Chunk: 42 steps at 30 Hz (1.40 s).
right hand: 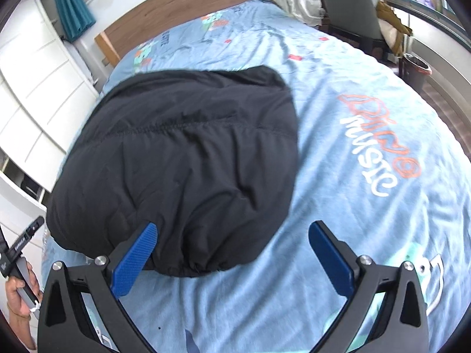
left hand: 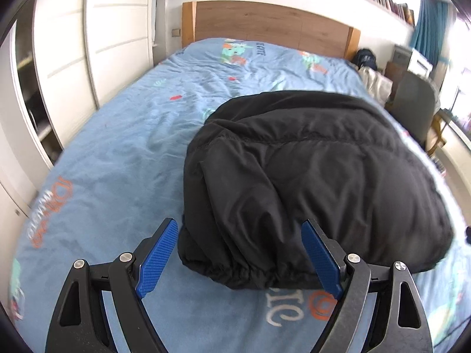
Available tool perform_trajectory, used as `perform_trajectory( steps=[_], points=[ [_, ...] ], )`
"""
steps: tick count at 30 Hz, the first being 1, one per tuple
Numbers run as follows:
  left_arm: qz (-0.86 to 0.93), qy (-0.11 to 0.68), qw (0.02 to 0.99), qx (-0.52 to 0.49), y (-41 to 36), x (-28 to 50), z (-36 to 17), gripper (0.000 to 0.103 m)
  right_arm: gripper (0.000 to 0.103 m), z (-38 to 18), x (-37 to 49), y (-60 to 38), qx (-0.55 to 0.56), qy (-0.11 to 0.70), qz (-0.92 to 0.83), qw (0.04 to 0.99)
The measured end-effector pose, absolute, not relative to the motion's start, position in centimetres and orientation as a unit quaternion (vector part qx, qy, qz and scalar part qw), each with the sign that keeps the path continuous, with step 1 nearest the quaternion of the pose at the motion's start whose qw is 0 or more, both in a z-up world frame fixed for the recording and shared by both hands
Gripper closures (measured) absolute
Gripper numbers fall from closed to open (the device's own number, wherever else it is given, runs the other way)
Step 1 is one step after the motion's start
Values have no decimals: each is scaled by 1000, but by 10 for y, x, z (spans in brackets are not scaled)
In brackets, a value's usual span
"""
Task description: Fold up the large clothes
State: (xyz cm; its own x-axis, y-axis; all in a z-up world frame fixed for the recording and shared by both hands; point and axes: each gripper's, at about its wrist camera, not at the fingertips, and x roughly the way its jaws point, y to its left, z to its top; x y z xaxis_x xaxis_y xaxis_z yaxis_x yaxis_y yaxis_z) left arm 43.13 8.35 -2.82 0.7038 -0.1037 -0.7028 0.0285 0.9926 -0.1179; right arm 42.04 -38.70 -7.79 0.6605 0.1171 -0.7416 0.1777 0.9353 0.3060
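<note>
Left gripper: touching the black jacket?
Apart. Left wrist view: left gripper open, nothing pinched; blue bedsheet shows between the left pad and jacket.

A black padded jacket point(left hand: 309, 176) lies folded into a thick, rounded bundle on the bed point(left hand: 117, 153) in front of me, resting on a light blue cover printed with cartoon figures and lettering. Its matte fabric is creased and puffy, with a stitched quilting seam running across the top. The gathered, elasticated hem faces me at the near edge. The bundle sits flat on the cover, nothing lying on it.
</note>
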Motion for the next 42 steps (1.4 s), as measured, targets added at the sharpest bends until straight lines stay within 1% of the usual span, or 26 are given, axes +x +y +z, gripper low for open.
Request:
perform_trajectory(
  steps=[3, 10, 16, 20, 23, 27, 31, 35, 39, 41, 42],
  points=[
    [-58, 411, 907, -77, 96, 430, -27, 14, 0, -71, 407, -403, 218, 397, -6, 892],
    [-72, 414, 887, -190, 147, 436, -32, 1, 0, -88, 406, -443, 341, 391, 26, 854],
    [-79, 448, 852, -259, 185, 478, -64, 1, 0, -124, 437, -452, 416, 408, 57, 811],
    [-116, 454, 817, -335, 201, 512, -91, 1, 0, -149, 465, -451, 454, 408, 75, 788],
    [-129, 466, 804, -346, 197, 531, -106, 1, 0, -169, 486, -446, 477, 411, 95, 771],
    [-151, 494, 782, -348, 188, 553, -137, 1, 0, -189, 507, -438, 478, 421, 106, 764],
    [-214, 512, 728, -402, 167, 563, -165, 1, 0, -205, 522, -422, 469, 428, 122, 763],
    [-261, 499, 705, -431, 149, 565, -169, 1, 0, -206, 541, -404, 456, 436, 144, 763],
    [-253, 499, 713, -422, 144, 562, -165, 1, 0, -208, 554, -397, 454, 437, 161, 760],
    [-247, 494, 724, -414, 137, 560, -159, 5, 0, -210, 555, -394, 456, 437, 154, 760],
    [-244, 487, 727, -418, 135, 557, -156, 15, 0, -210, 556, -392, 456, 438, 150, 760]
  ],
)
